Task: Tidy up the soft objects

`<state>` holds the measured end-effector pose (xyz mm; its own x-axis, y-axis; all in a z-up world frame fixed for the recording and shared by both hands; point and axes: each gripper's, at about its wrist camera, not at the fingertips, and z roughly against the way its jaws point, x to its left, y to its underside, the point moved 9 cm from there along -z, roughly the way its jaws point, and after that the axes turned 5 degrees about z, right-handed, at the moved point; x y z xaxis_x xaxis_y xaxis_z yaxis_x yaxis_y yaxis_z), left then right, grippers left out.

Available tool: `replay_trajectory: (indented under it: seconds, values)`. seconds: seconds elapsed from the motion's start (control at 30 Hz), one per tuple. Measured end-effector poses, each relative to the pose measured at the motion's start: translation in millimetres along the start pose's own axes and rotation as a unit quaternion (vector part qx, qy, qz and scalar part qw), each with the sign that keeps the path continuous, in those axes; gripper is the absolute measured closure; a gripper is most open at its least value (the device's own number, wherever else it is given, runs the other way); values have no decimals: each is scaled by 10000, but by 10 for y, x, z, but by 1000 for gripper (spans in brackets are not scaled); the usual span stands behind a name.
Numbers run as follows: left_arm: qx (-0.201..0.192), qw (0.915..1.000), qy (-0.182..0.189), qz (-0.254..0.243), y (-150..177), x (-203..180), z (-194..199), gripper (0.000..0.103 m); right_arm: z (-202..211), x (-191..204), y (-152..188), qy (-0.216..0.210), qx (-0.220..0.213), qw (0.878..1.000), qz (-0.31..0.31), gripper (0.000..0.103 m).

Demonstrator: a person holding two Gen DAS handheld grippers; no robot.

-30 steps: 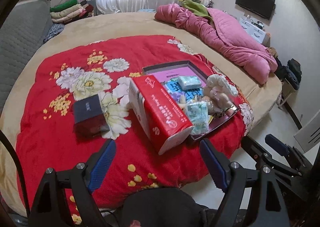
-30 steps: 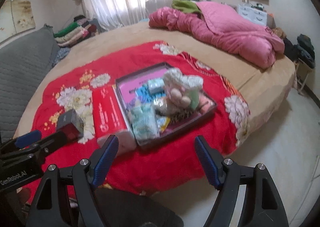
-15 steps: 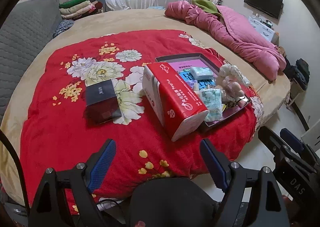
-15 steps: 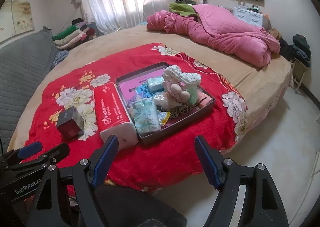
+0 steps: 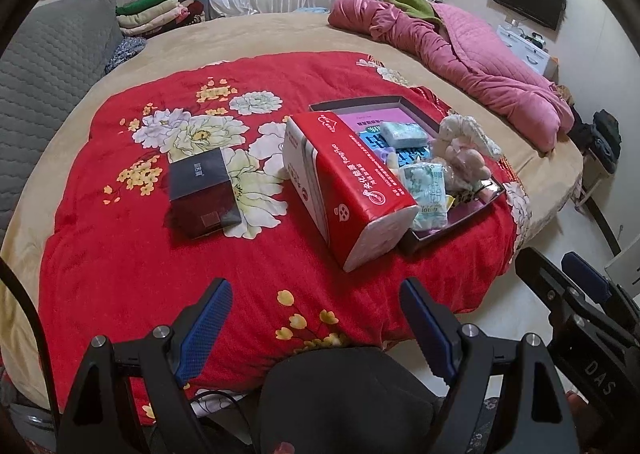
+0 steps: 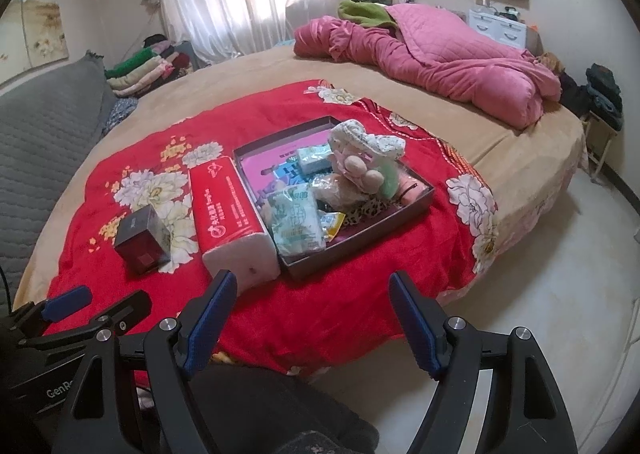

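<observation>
Two sets of blue-padded black tongs hang spread and empty over the near edge of a bed: the left tongs [image 5: 316, 318] and the right tongs [image 6: 310, 312], each gripping nothing. Ahead of both, on a red floral blanket [image 5: 120, 254], lies the shallow dark cardboard tray [image 6: 400, 230] heaped with soft objects: a cream and pink plush toy [image 6: 360, 157], a pale green tissue packet [image 6: 296, 221] and a smaller light blue tissue pack [image 5: 402, 133]. Touching the tray's left side is a long red-wrapped tissue pack [image 5: 344, 189], which lies just beyond the left tongs and ahead-left of the right tongs. Well left of it sits a small dark cube-shaped box [image 5: 202, 191], apart from everything. Only the right wrist view shows the tray's leopard-print cloth [image 6: 360, 213] and the yellow sachet [image 6: 332, 223]; the left view hides them behind the tissue pack. A crumpled pink quilt [image 6: 440, 61] lies at the far side.
</observation>
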<state>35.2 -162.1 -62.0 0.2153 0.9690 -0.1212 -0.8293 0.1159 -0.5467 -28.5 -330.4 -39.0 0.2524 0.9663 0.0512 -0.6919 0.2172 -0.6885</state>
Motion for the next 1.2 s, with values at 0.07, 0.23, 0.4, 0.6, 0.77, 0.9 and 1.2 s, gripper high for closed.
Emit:
replay_trajectory:
  seconds: [0.07, 0.23, 0.4, 0.6, 0.77, 0.9, 1.2]
  values:
    - [-5, 10000, 11, 22, 7, 3, -1, 18, 2, 13, -5, 10, -28, 10000, 36, 24]
    - [-2, 10000, 13, 15, 17, 2, -7, 18, -3, 53, 20, -10, -18, 10000, 87, 24]
    - [5, 10000, -29, -10, 29, 2, -13, 18, 7, 56, 52, -7, 5, 10000, 78, 24]
    - [4, 10000, -40, -20, 35, -5, -14, 18, 9, 66, 66, -13, 16, 10000, 70, 23]
    - [38, 10000, -37, -37, 50, -9, -28, 18, 26, 57, 70, 1, 18, 10000, 44, 23]
    - [40, 10000, -49, -31, 46, -5, -25, 18, 19, 57, 79, -14, 54, 10000, 38, 23]
    - [19, 10000, -34, -35, 42, 4, 1, 18, 14, 46, 85, 0, 87, 10000, 43, 23]
